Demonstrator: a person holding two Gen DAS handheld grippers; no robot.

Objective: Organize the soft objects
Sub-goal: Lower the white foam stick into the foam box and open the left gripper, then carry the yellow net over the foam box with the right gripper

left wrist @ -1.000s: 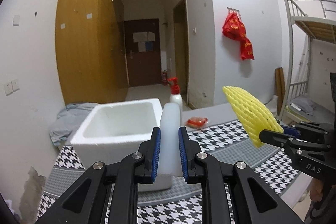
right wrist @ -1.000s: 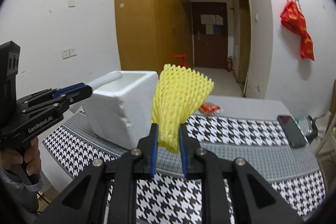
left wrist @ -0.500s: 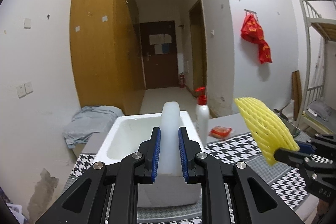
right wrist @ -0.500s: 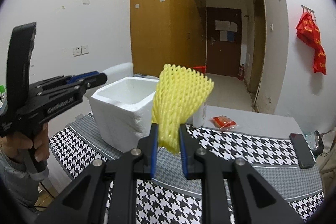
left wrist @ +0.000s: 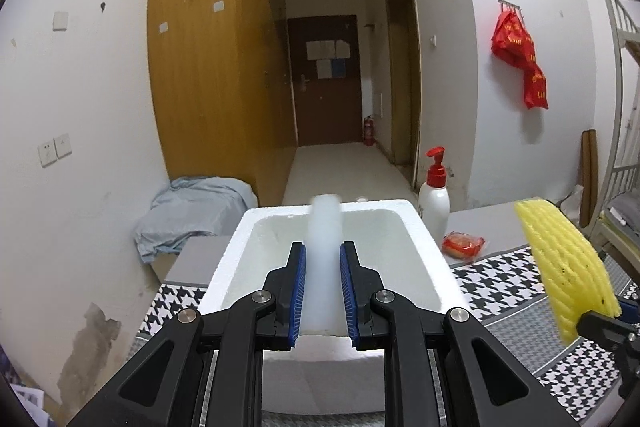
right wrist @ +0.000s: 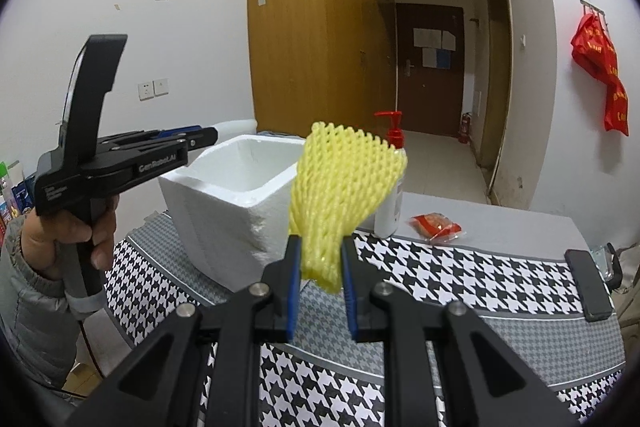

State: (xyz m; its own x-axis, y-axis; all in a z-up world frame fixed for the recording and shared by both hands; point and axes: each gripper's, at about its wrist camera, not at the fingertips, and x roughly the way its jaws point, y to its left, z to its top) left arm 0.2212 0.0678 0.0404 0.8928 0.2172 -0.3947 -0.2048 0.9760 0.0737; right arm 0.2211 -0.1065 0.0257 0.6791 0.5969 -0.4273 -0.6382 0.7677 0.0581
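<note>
The white foam box (left wrist: 424, 247) sits on the houndstooth tablecloth (right wrist: 460, 275); left gripper (left wrist: 323, 291) clamps a white foam roll (left wrist: 325, 251) above it — right gripper (right wrist: 319, 285) pinches yellow foam netting (right wrist: 344, 183); wooden wardrobe (left wrist: 208, 67) behind.

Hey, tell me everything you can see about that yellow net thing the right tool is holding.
The yellow foam net is a soft mesh sleeve of woven foam strands, the kind wrapped around fruit. The right tool pinches its narrow lower end between blue pads, and it fans out wider toward the top, standing roughly upright in the air above the houndstooth tablecloth. A few dark specks show on it in the left wrist view. Only the tool touches it.
</note>
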